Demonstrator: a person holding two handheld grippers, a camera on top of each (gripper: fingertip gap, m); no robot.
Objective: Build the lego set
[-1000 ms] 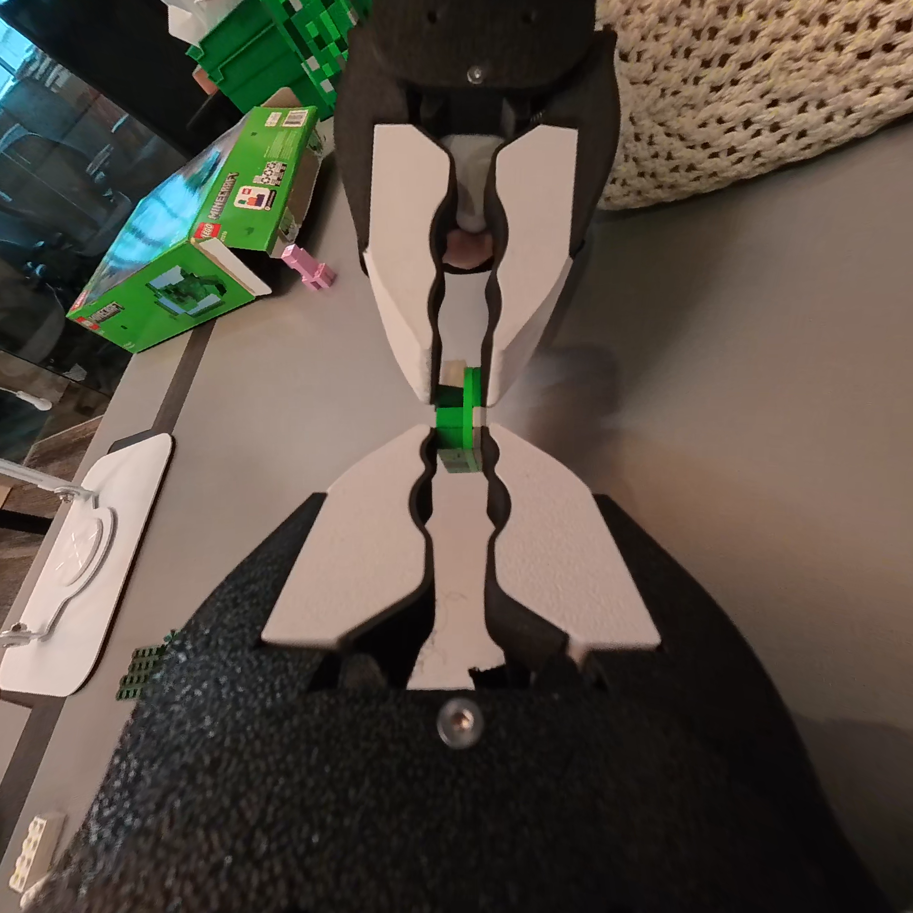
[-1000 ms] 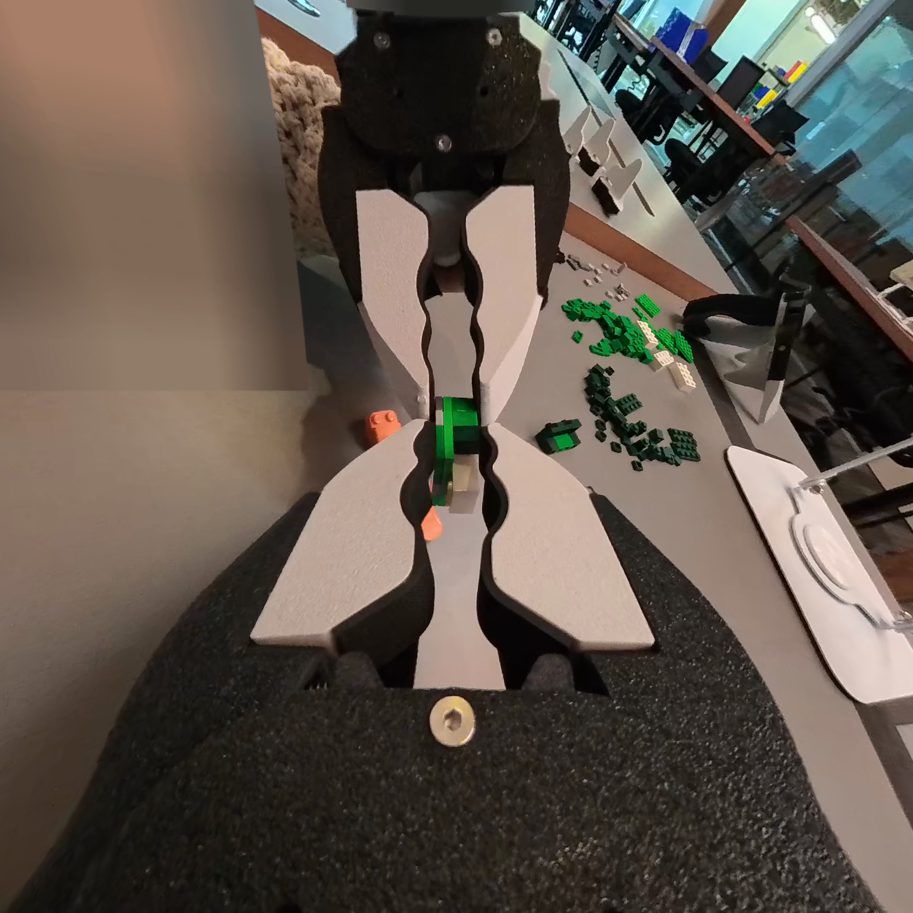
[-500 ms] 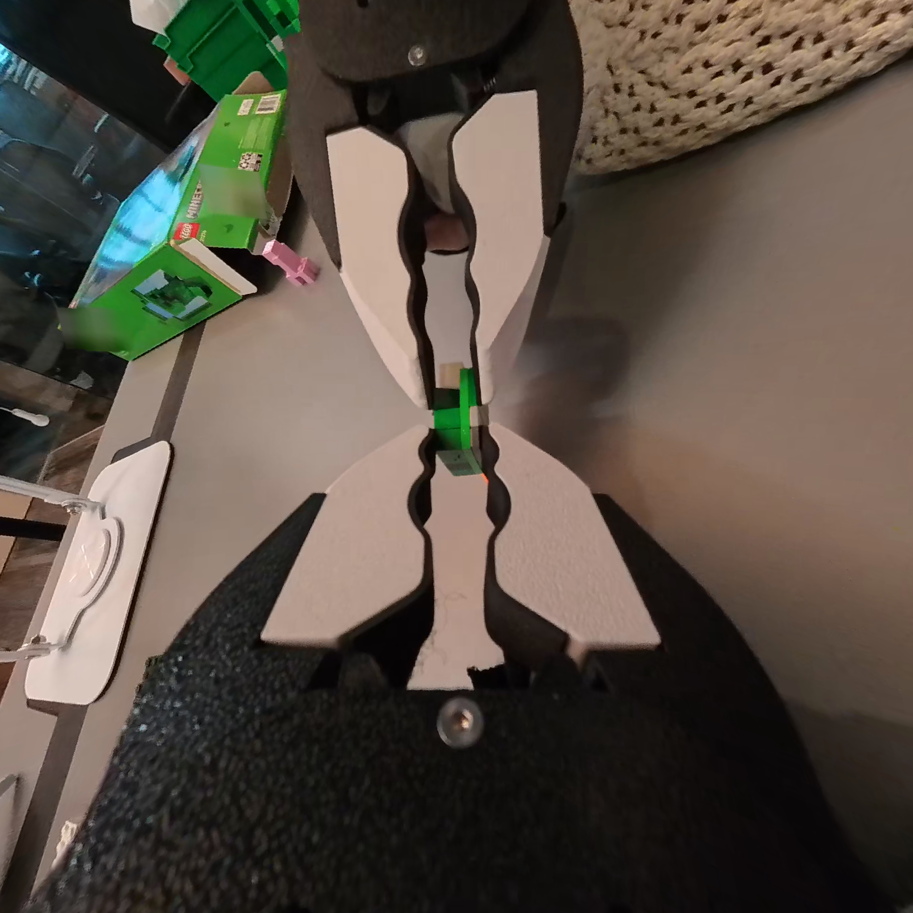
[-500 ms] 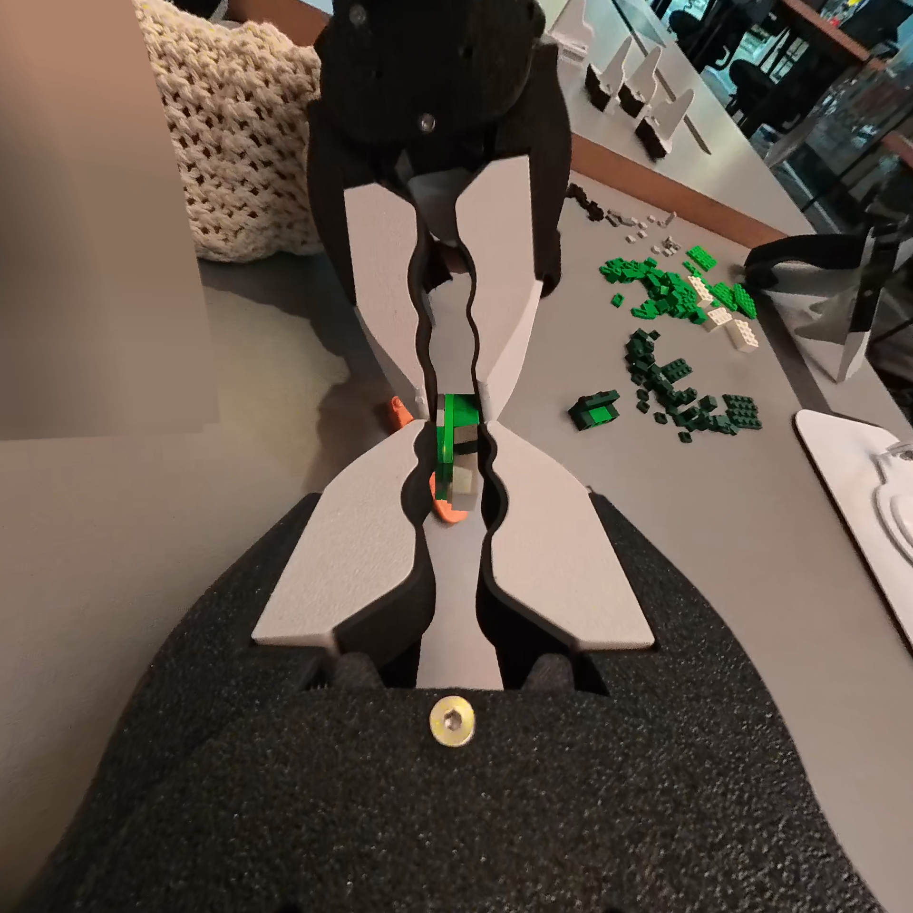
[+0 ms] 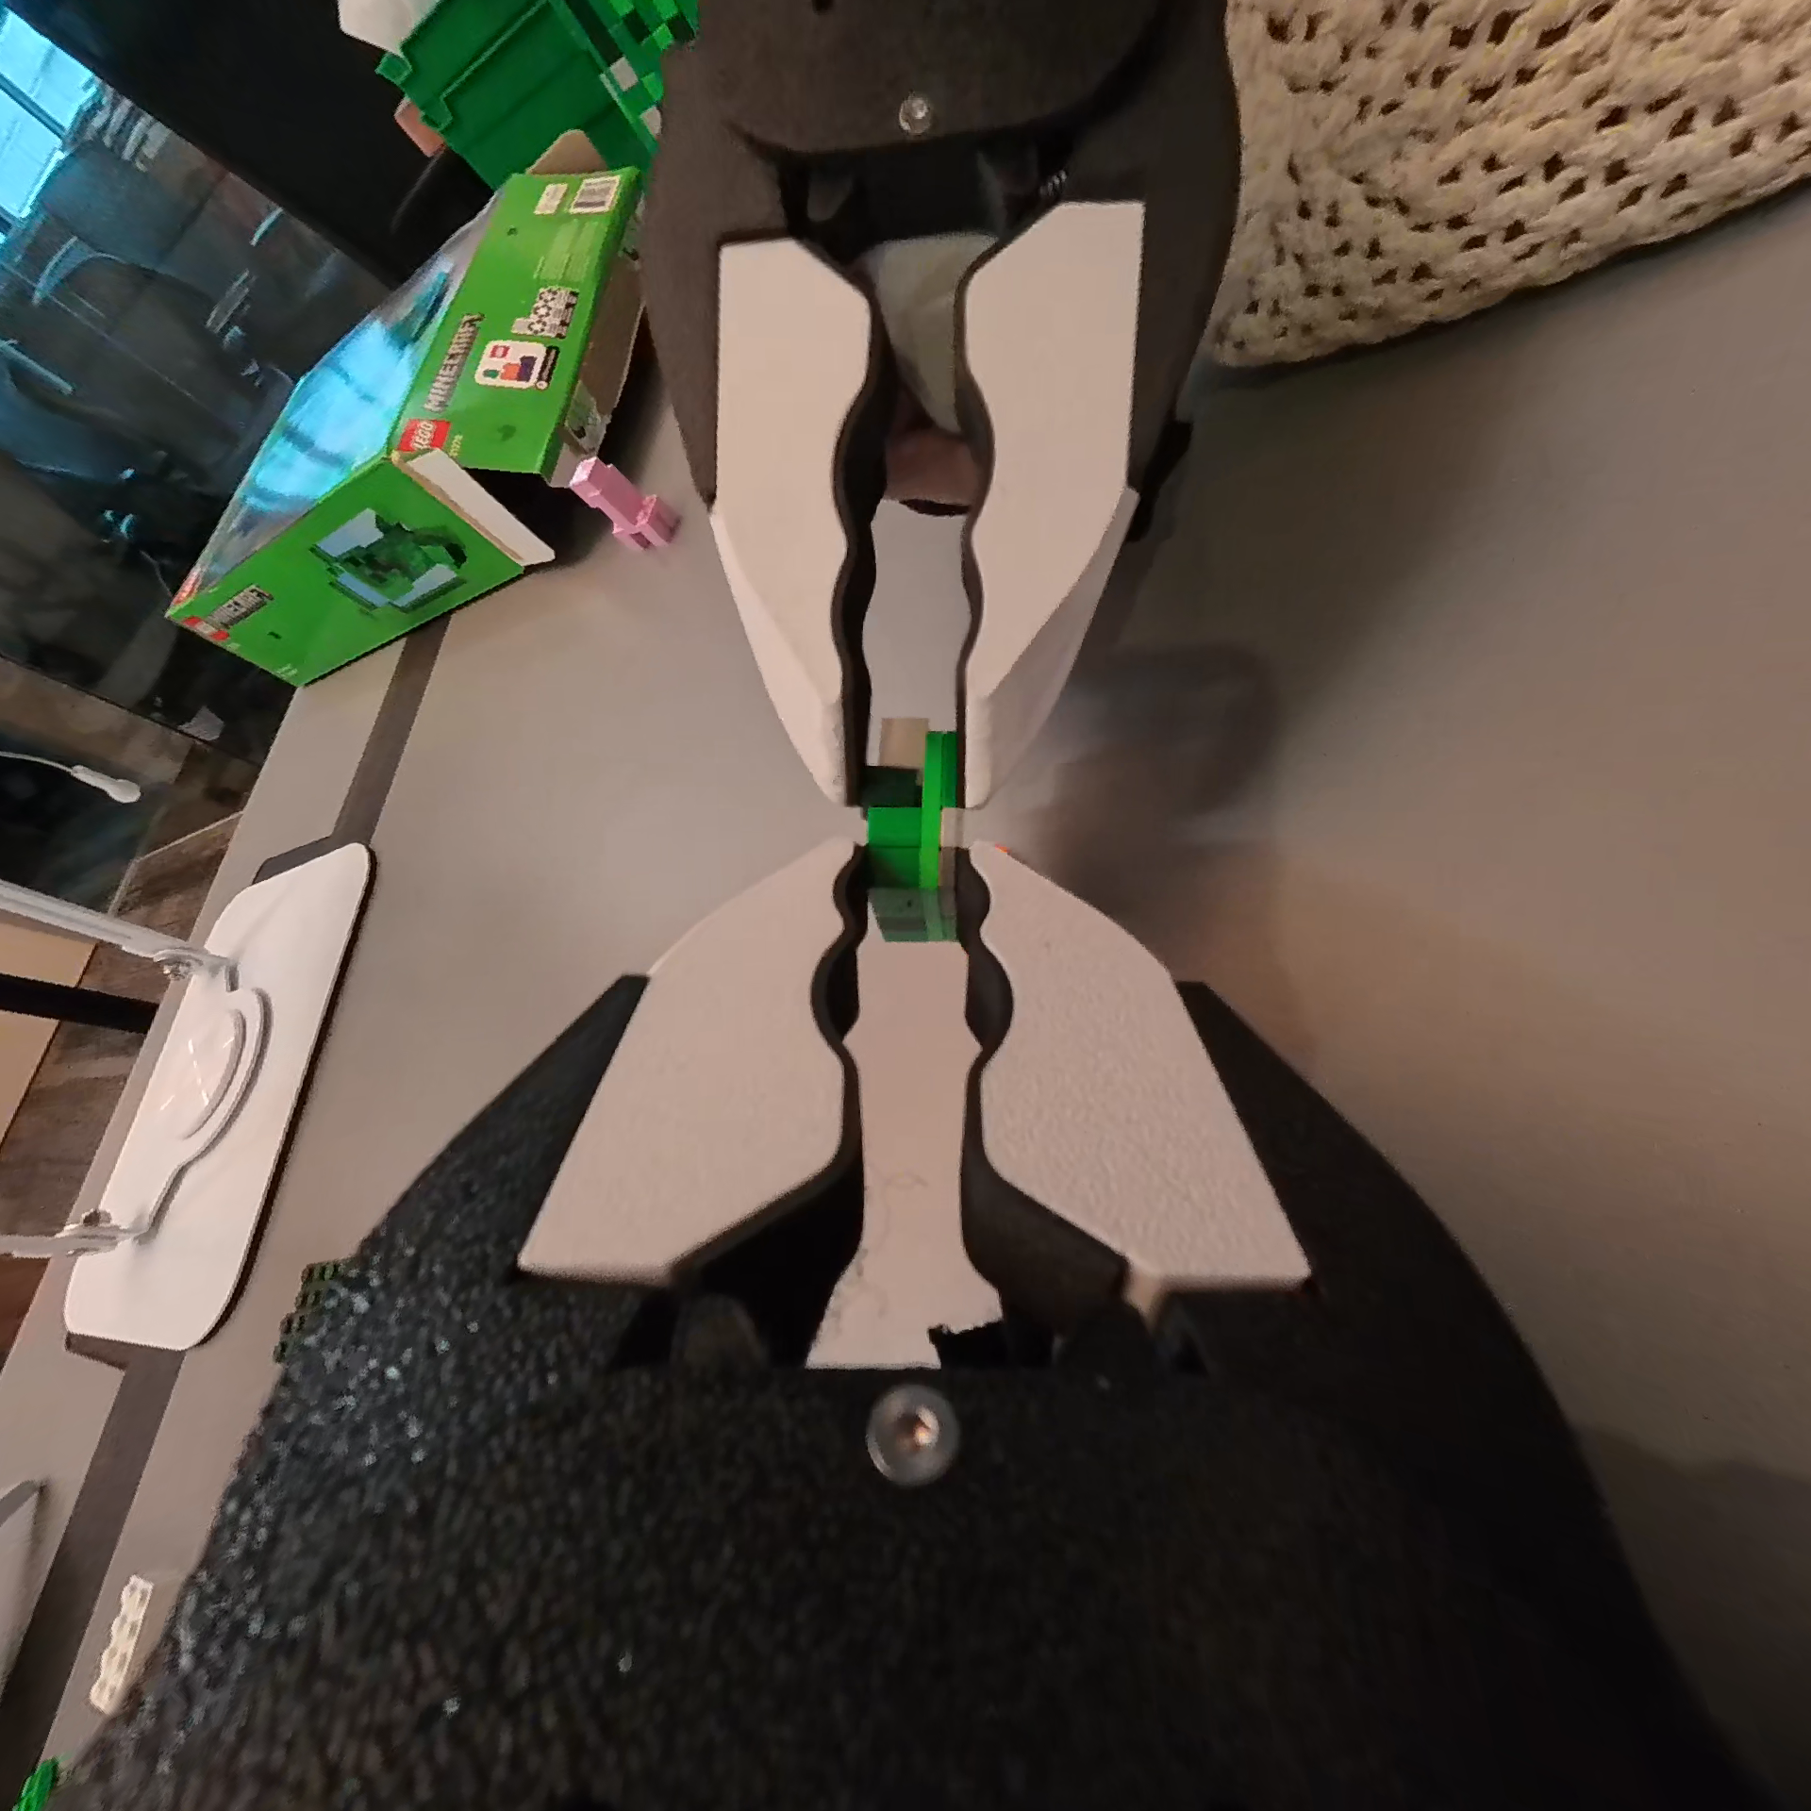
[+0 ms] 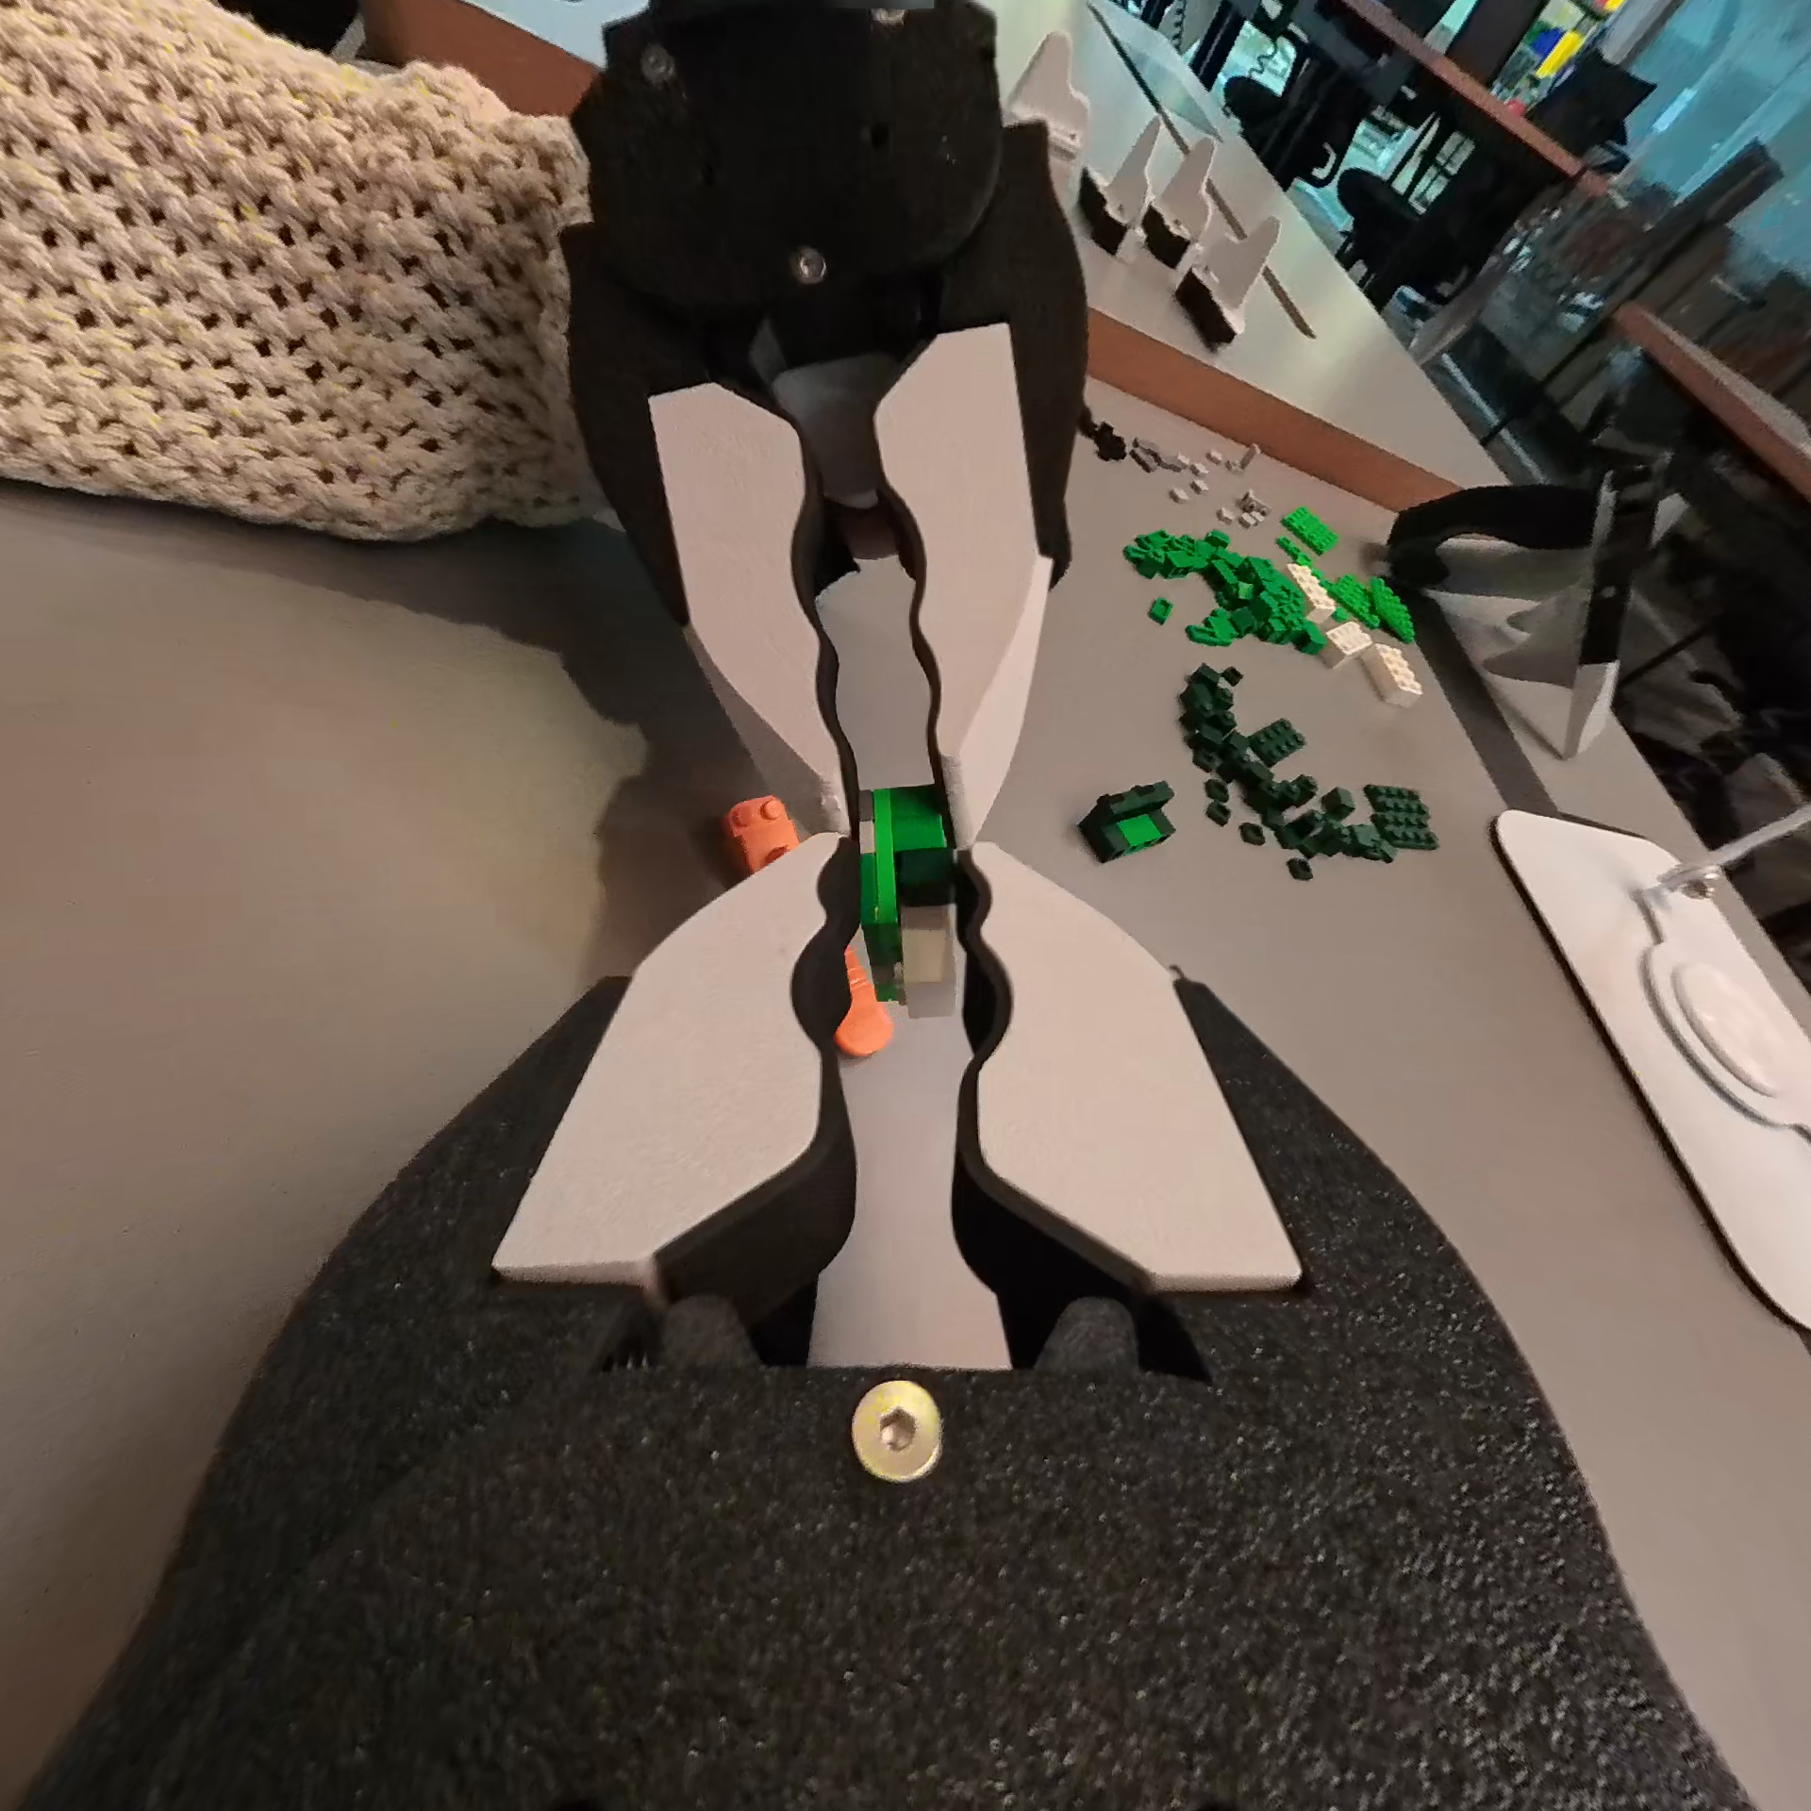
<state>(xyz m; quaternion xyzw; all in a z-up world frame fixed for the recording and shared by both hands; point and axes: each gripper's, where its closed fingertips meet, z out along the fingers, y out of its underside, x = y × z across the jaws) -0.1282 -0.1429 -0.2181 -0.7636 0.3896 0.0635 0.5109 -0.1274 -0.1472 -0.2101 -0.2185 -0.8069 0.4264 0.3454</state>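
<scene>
Build barely begun: left gripper (image 5: pixel 906 862) and right gripper (image 6: pixel 906 872), tip to tip, both clench one small green assembly (image 6: pixel 906 862) above the table (image 6: pixel 294 882); loose bricks (image 6: pixel 1274 686) lie unused at far right.

Grey matte tabletop (image 6: pixel 294 784) with a dark seam strip (image 5: pixel 382 725) along its left side and a brown wood band (image 6: pixel 1264 412) at the far edge. Cream knitted throw (image 6: pixel 245 274) lies heaped on the table, ahead-left in the right wrist view. Glass partition (image 5: pixel 118 392) to the left in the left wrist view, reflecting office chairs. Long desks (image 6: pixel 1470 88) with dark chairs (image 6: pixel 1372 196) far ahead-right. Wood-look floor (image 5: pixel 59 1078) below the table edge. Dim, cool indoor light.
</scene>
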